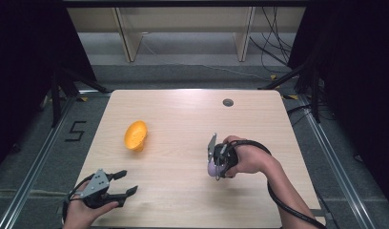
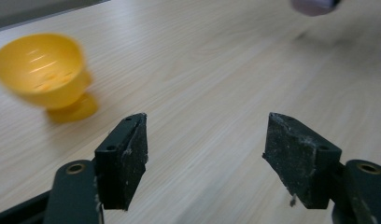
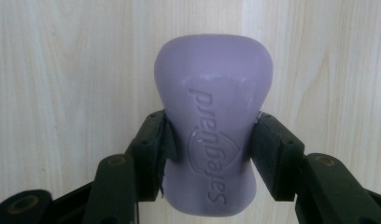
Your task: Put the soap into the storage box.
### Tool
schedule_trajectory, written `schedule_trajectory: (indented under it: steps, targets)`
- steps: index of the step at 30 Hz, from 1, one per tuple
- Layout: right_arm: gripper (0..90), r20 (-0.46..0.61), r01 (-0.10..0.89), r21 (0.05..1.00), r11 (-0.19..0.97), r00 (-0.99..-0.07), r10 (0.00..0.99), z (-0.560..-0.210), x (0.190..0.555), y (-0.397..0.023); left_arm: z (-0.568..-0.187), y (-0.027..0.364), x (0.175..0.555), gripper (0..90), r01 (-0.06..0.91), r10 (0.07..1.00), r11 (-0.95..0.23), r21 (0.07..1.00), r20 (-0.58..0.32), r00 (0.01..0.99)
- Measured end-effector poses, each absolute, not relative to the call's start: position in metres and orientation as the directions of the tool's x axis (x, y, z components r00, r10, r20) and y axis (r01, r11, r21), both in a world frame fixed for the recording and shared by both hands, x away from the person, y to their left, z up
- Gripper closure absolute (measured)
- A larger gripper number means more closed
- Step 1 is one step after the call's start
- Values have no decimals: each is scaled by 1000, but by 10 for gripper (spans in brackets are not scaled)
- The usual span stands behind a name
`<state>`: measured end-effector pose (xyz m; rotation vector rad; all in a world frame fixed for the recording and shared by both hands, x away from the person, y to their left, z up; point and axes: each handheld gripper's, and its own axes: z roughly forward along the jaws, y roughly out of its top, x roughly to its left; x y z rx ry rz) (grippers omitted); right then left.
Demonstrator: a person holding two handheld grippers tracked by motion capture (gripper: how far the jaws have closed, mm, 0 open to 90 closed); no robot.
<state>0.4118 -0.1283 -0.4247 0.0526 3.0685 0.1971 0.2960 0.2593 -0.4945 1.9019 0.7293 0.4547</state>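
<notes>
**Now: purple soap clamped in our right gripper, left gripper released**

Right now we have the right gripper point(image 1: 216, 167) clenched on a purple soap bar point(image 3: 213, 135). In the right gripper view its two black jaws press against the narrowed waist of the bar from either side, and the raised lettering "Safeguard" runs along the face turned toward the camera. The bar's broad rounded end points away from us, over the pale wooden table point(image 1: 183, 109). In the high view the soap point(image 1: 212, 168) shows as a small lilac shape at the tip of that gripper, over the right half of the table, somewhat nearer our edge than the far edge. The pictures do not let us tell whether it touches the wood.

Our left gripper point(image 1: 123, 183) sits at the near left corner of the table, its jaws spread apart with nothing between them. In the left gripper view we see bare wood grain in the gap between the two pads.

A small orange bowl point(image 1: 135, 135) lies tipped on its side on the left half of the table, well apart from both grippers. From the left gripper view the bowl point(image 2: 41, 70) looks a little blurred, its open mouth turned toward us and its foot resting on the wood.
</notes>
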Motion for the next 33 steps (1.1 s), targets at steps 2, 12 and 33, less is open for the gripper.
schedule_trajectory:
  steps: [2,12,33]
  targets:
    - [499,-59,19,134,991,-998,27,-425,412,-125,-491,242,298,283,259,612,-324,910,-7,791]
    - [499,-63,-32,147,989,-998,-23,-415,411,-105,-469,181,317,260,116,438,-393,912,75,896]
    - [500,-43,-97,177,979,-995,-91,-407,407,-63,-465,151,345,273,86,349,-396,914,64,935]
